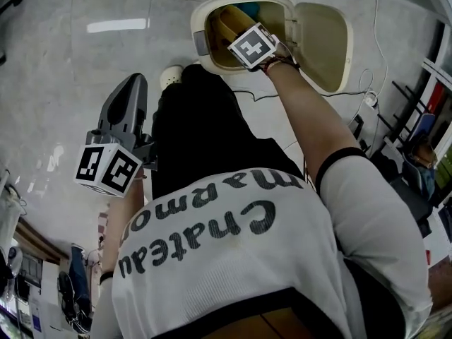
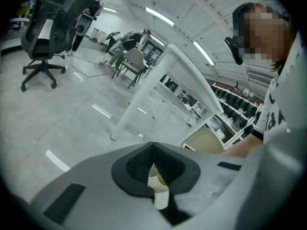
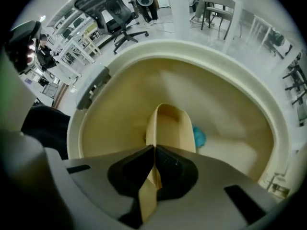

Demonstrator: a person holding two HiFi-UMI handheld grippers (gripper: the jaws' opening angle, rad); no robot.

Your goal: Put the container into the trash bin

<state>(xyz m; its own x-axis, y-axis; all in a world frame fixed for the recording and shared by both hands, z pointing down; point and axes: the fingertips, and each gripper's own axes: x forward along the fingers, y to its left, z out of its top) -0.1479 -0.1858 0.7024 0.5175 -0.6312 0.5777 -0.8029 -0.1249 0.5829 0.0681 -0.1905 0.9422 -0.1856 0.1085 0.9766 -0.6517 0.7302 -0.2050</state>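
Note:
The cream trash bin [image 1: 198, 18] stands on the floor with its lid [image 1: 321, 37] swung open to the right. My right gripper [image 3: 154, 150] points steeply down into the bin's mouth, shut on the thin wall of a beige container [image 3: 170, 128]. The container hangs inside the bin's rim [image 3: 230, 63]. In the head view this gripper's marker cube [image 1: 251, 46] covers part of the opening. My left gripper [image 1: 134, 82] hangs left of the person's legs, away from the bin, with its jaws together [image 2: 153, 150]. A pale strip shows in their slit; I cannot tell what it is.
A blue scrap [image 3: 199, 137] lies in the bin beside the container. A white table frame [image 2: 163, 85] and an office chair [image 2: 45, 28] stand on the grey floor. A cable [image 1: 367, 94] runs along the floor right of the bin. Shelves line the right edge.

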